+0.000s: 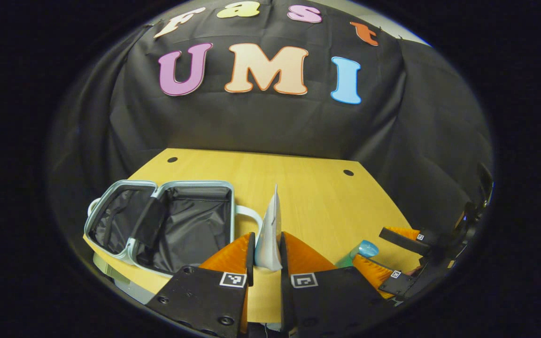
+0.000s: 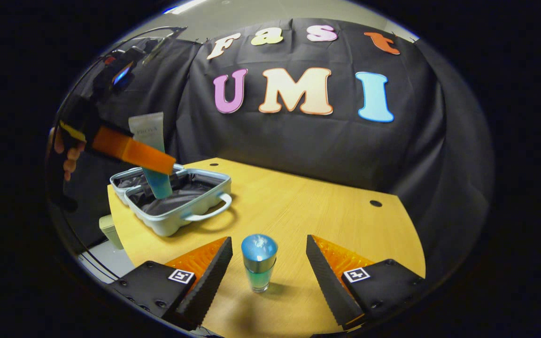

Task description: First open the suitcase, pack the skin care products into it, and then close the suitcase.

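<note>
L jaws (image 1: 266, 256) clamp tube (image 1: 270, 234); R jaws (image 2: 268, 270) wide apart round bottle (image 2: 258, 263).

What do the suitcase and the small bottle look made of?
Suitcase: probably hard plastic, pale matte moulded shell with ribbed side; lining looks like dark creased fabric. Small bottle: seemingly clear glass or plastic, teal see-through body; cap looks glossy metallic blue, catching a highlight.

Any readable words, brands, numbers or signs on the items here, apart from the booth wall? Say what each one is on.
Tube, held in the left gripper above the open suitcase: a line of print near its top, too blurred to read.
Bottle between the right gripper's fingers: no text visible.
Square coded tags on the grippers: patterns, not words.
</note>
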`<state>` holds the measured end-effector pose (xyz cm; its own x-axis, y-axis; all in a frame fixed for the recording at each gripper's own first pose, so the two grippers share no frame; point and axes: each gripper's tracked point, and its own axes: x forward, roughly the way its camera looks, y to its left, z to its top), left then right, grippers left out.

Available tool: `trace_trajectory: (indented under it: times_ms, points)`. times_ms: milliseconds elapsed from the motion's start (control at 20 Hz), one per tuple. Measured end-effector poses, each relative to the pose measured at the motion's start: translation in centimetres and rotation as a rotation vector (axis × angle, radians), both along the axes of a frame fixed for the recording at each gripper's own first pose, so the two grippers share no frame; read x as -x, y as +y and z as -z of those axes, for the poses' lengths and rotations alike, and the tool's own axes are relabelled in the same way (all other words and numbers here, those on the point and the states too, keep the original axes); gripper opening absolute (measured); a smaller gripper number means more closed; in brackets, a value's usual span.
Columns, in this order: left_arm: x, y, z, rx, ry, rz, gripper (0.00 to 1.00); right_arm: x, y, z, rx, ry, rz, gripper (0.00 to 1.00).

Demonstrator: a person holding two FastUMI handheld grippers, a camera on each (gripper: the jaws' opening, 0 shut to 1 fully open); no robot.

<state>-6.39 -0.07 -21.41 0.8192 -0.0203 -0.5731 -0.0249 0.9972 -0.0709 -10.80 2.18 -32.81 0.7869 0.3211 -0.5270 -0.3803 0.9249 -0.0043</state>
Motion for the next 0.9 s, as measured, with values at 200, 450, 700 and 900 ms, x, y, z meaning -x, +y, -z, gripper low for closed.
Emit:
trace_trajectory:
  times_ms: [200,450,700,900]
  points:
    - [1.0,2.2,-0.2,-0.017,0.021,-0.054,0.20,0.7,0.8,3.4,-0.006,0.088,-0.031,0.94]
    - [1.4,5.8,0.3,-0.050,0.049,-0.084,0.19,0.6,1.8,3.7,-0.025,0.133,-0.030,0.46]
    - [0.2,11.2,2.5,-0.082,0.150,-0.094,0.20,-0.5,4.9,0.3,-0.060,0.164,-0.014,0.44]
    - [-0.9,14.4,5.4,-0.054,0.251,-0.077,0.20,-1.8,9.7,-3.2,-0.126,0.183,-0.015,0.46]
